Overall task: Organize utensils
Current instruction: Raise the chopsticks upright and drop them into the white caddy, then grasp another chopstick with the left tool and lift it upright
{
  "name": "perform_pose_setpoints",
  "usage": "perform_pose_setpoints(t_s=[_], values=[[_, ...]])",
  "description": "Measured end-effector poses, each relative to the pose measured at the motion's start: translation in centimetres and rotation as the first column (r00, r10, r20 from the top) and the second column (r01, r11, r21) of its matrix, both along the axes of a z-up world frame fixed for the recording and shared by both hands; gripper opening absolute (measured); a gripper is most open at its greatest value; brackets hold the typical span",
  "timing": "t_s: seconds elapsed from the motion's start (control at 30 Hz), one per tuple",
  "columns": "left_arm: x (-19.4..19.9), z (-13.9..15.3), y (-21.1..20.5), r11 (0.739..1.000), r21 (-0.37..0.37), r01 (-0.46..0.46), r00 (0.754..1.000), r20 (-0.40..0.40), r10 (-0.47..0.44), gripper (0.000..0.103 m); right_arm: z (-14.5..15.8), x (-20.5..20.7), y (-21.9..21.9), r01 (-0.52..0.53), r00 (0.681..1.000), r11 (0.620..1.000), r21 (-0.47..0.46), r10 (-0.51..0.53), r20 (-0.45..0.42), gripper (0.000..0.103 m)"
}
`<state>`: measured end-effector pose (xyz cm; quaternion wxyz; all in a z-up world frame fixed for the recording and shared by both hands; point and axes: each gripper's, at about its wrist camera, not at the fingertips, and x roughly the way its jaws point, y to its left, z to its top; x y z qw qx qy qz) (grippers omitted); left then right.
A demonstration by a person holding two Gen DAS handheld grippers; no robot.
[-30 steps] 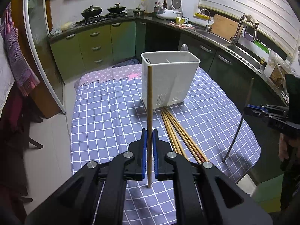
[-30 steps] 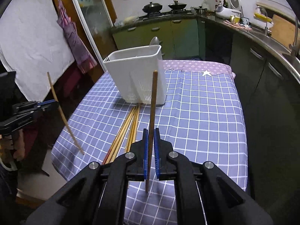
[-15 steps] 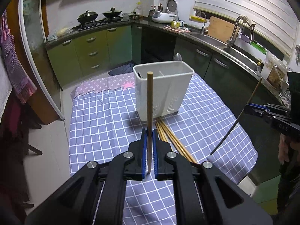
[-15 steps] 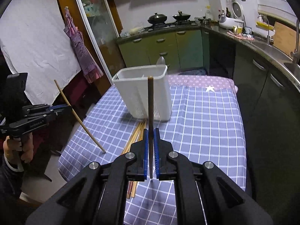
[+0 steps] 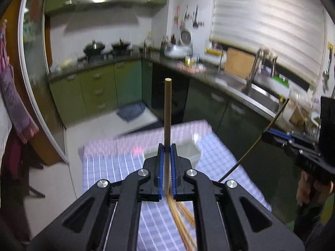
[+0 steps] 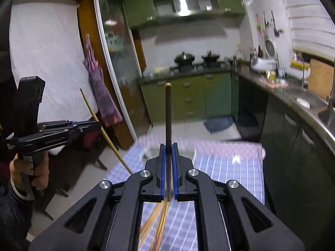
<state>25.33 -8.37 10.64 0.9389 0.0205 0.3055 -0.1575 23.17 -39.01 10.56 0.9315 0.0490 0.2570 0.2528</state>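
Observation:
My left gripper (image 5: 167,146) is shut on a light wooden chopstick (image 5: 168,108) that stands upright between its blue pads. My right gripper (image 6: 168,146) is shut on a darker chopstick (image 6: 168,113), also upright. The white utensil holder (image 5: 191,151) sits on the checked tablecloth just beyond the left fingers, mostly hidden by them. Several loose chopsticks (image 5: 180,215) lie on the cloth below the left gripper; they also show in the right wrist view (image 6: 156,219). Each view shows the other gripper (image 5: 293,144) (image 6: 62,129) out to the side with its chopstick slanted.
The table with blue checked cloth (image 5: 117,169) has a pink patterned end (image 6: 230,146). Green kitchen cabinets (image 5: 100,90) and a counter with sink (image 5: 251,83) lie beyond. A glass sliding door (image 6: 117,73) stands at the left.
Both grippers have risen and tilted up with their chopsticks, so the holder and the loose chopsticks dropped low in view. Both stay shut.

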Motion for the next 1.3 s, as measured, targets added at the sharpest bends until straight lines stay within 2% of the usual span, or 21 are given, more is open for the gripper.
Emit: perform_pose_setpoints(t_s=[0.13, 0.23, 0.5, 0.6, 0.7, 0.77, 0.9, 1.0, 1.1, 1.3], values=[[2.0, 1.8, -0.8, 0.999, -0.016, -0.027, 0.995, 0.092, 0.029, 0.006, 2.2, 2.4, 0.6, 0.033, 0.998, 0.999, 0.023, -0.034, 0.057, 0.007], [3.9, 0.8, -1.5, 0.999, -0.005, -0.054, 0.992, 0.110, 0.054, 0.006, 2.5, 4.7, 1.2, 0.070, 0.995, 0.997, 0.026, -0.071, 0.068, 0.007], [8.4, -6.2, -2.2, 0.993, 0.068, -0.100, 0.994, -0.033, 0.103, 0.006, -2.1, 10.6, 2.3, 0.111, 0.994, 0.994, -0.003, -0.111, -0.016, 0.007], [8.3, -8.7, -2.5, 0.993, 0.088, -0.082, 0.990, -0.111, 0.092, 0.006, -4.5, 11.9, 3.0, 0.099, 0.992, 0.995, -0.033, -0.101, -0.070, 0.007], [7.8, -9.7, -2.1, 0.993, 0.086, -0.079, 0.982, -0.163, 0.092, 0.006, -6.7, 12.5, 3.6, 0.083, 0.990, 0.995, -0.064, -0.090, -0.110, 0.007], [7.4, -9.6, -1.8, 0.994, 0.075, -0.079, 0.979, -0.180, 0.092, 0.009, -7.6, 12.7, 4.1, 0.071, 0.989, 0.994, -0.084, -0.081, -0.121, 0.007], [6.0, -8.2, -1.4, 0.995, 0.062, -0.077, 0.981, -0.173, 0.087, 0.025, -8.5, 12.7, 5.0, 0.048, 0.990, 0.993, -0.112, -0.063, -0.130, 0.007], [4.7, -7.7, -1.3, 0.996, 0.062, -0.066, 0.981, -0.177, 0.076, 0.025, -8.2, 12.3, 5.1, 0.055, 0.991, 0.993, -0.108, -0.068, -0.118, 0.011], [4.0, -7.7, -1.1, 0.997, 0.049, -0.058, 0.974, -0.214, 0.067, 0.025, -7.0, 11.0, 4.4, 0.062, 0.994, 0.994, -0.095, -0.070, -0.087, 0.013], [1.7, -9.4, -1.1, 0.999, 0.040, -0.026, 0.945, -0.325, 0.037, 0.025, -4.6, 5.5, 1.5, 0.067, 0.997, 0.995, -0.080, -0.070, -0.038, 0.027]])
